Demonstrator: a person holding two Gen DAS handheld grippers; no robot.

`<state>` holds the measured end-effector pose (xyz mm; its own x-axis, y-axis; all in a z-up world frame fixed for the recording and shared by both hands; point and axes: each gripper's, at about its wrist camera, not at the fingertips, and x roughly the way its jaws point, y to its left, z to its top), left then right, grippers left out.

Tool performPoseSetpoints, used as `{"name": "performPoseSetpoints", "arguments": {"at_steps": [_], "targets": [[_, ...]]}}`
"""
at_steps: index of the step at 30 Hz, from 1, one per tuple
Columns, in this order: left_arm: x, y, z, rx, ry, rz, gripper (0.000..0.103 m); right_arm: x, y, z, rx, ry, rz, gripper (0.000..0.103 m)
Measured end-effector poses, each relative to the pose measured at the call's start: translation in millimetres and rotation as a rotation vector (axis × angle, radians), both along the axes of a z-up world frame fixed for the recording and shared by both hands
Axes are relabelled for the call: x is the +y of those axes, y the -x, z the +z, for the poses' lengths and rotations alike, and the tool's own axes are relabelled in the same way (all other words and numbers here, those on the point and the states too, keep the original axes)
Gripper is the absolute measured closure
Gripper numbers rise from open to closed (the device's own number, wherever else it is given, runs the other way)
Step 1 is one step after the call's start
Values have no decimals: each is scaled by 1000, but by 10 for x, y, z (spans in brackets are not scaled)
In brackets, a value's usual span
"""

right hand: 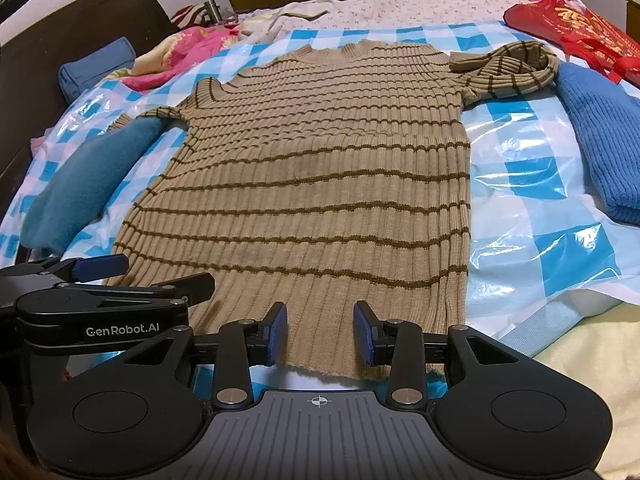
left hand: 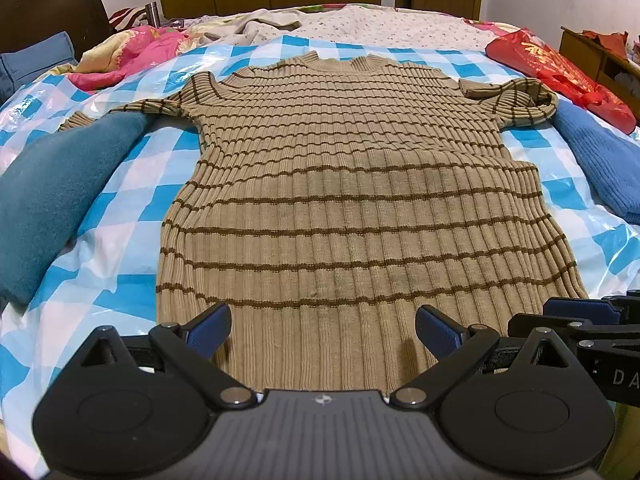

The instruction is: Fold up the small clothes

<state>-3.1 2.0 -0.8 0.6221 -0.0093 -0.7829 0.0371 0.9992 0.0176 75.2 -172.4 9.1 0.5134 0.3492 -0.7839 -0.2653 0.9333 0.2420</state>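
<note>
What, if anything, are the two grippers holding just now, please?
Nothing: the left gripper and right gripper both stand open over the hem of the tan ribbed sweater with brown stripes, pads clear.

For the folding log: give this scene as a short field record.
garment: tan striped sweater, spread flat, collar at the far end
surface: blue-checked plastic sheet on the bed
sleeves: left one lies out flat; right one is bunched
neighbours: teal garment on the left, blue knit on the right
left claw: open over the hem
right claw: open over the hem, nothing gripped
</note>
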Motion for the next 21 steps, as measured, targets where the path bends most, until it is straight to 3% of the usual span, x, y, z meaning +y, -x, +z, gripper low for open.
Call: {"name": "performPoseSetpoints", "arguments": {"at_steps": [21], "targets": [[-1,11,-13,0,13,-5,0,21,14,0,-5,14,-6,67]]}}
